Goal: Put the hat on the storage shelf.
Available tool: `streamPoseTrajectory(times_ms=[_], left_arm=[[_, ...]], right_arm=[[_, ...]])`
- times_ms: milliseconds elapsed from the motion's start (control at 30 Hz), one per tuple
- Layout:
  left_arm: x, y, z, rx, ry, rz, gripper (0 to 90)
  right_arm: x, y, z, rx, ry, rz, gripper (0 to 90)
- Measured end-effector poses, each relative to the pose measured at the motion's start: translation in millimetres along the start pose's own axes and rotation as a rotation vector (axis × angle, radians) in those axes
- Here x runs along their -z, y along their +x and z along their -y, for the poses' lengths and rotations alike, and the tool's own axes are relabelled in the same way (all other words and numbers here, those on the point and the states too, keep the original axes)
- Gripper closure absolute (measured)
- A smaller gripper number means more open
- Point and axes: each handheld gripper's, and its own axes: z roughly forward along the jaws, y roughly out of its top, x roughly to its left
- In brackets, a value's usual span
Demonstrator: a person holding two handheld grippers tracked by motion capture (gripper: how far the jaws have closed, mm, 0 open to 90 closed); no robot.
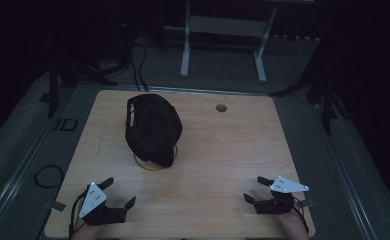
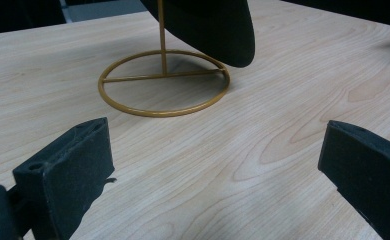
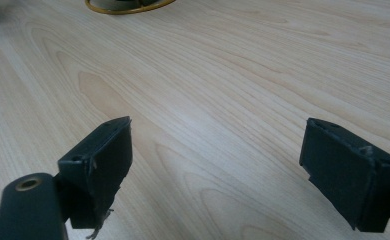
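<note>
A black cap (image 1: 152,128) rests on a gold wire stand (image 1: 150,163) at the left middle of the wooden table (image 1: 223,150). In the left gripper view the stand's ring base (image 2: 164,82) and thin post lie ahead, with the cap's brim (image 2: 218,30) hanging over them. My left gripper (image 1: 118,192) sits open near the front left edge, nothing between its jaws. My right gripper (image 1: 257,189) is open near the front right edge, over bare wood. In the right gripper view the stand's base (image 3: 128,6) shows at the top left.
A round cable hole (image 1: 221,108) marks the table's far side. A white desk frame (image 1: 223,40) stands on the floor behind the table. Cables (image 1: 48,176) lie on the floor to the left. The room is dark.
</note>
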Motion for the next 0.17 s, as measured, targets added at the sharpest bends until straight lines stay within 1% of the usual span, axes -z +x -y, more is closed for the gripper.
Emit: streamPoseTrajectory(times_ms=[167], left_arm=[[0.5,0.6,0.0,0.007,-0.005,0.0,1.5]], right_arm=[[-1.3,-0.4,0.5,0.005,0.006,0.002,13.5]])
